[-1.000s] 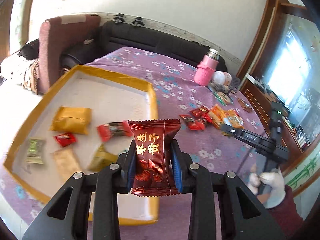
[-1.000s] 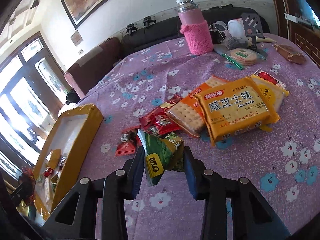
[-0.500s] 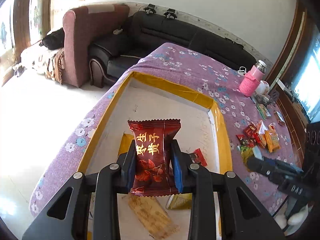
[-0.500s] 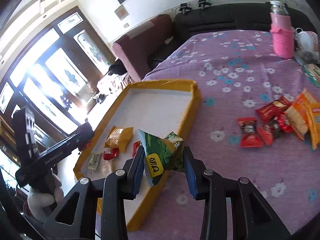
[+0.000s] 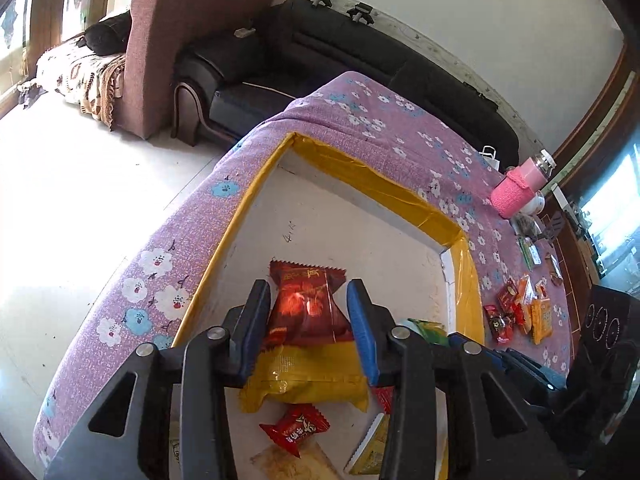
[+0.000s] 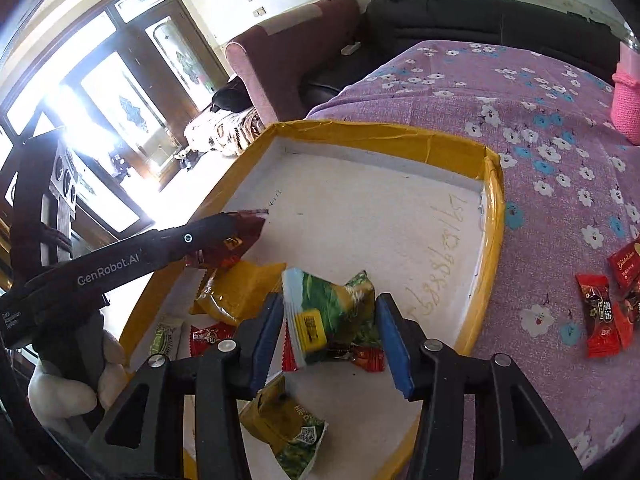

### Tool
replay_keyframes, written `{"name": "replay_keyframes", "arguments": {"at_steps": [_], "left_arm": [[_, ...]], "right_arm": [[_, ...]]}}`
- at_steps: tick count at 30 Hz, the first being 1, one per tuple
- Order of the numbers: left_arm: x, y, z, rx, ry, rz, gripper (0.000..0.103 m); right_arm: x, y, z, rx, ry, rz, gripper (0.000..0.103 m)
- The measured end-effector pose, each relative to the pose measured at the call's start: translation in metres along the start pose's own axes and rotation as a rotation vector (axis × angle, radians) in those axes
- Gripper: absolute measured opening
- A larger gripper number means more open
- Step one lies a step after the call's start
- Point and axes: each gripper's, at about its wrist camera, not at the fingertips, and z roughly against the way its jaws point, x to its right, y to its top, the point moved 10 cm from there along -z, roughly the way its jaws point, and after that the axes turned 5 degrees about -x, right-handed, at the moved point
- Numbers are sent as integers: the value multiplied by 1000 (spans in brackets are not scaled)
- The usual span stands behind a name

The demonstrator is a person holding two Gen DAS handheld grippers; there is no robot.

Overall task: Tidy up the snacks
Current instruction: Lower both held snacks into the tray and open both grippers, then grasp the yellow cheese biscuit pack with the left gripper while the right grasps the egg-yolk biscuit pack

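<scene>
A yellow-rimmed white tray lies on the purple flowered tablecloth. My left gripper is open over it; a dark red snack packet sits loosely between the jaws, tilting down onto a yellow packet. My right gripper is open over the tray too, with a green packet loose between its jaws. The left gripper also shows in the right wrist view with the red packet at its tips. Several small packets lie in the tray.
More red and orange snacks lie on the tablecloth right of the tray. A pink-sleeved bottle stands at the far right. A sofa and armchair stand behind the table. The table edge drops to the floor on the left.
Both grippers have moved down over the tray and opened. The red packet has slipped down in the left jaws, and the green packet has come loose in the right jaws.
</scene>
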Motion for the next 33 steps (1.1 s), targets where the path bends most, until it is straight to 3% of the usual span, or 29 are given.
{"name": "replay_keyframes", "arguments": {"at_steps": [4, 11, 16, 21, 25, 29, 33], "left_arm": [[7, -5, 25, 50, -31, 5, 41], [43, -32, 83, 169, -30, -3, 76], [88, -59, 110, 242, -174, 16, 76], [141, -96, 96, 166, -303, -7, 76], [161, -116, 83, 160, -235, -59, 76], [167, -126, 79, 168, -183, -102, 76], [169, -126, 83, 182, -183, -118, 76]], "right_arm": [[6, -4, 25, 41, -2, -8, 57], [45, -33, 85, 114, -10, -55, 59], [113, -58, 142, 189, -76, -143, 64], [207, -75, 191, 249, -168, -301, 66], [254, -72, 207, 271, -208, -370, 66], [274, -53, 198, 260, -211, -410, 66], [310, -21, 193, 262, -325, -444, 66]]}}
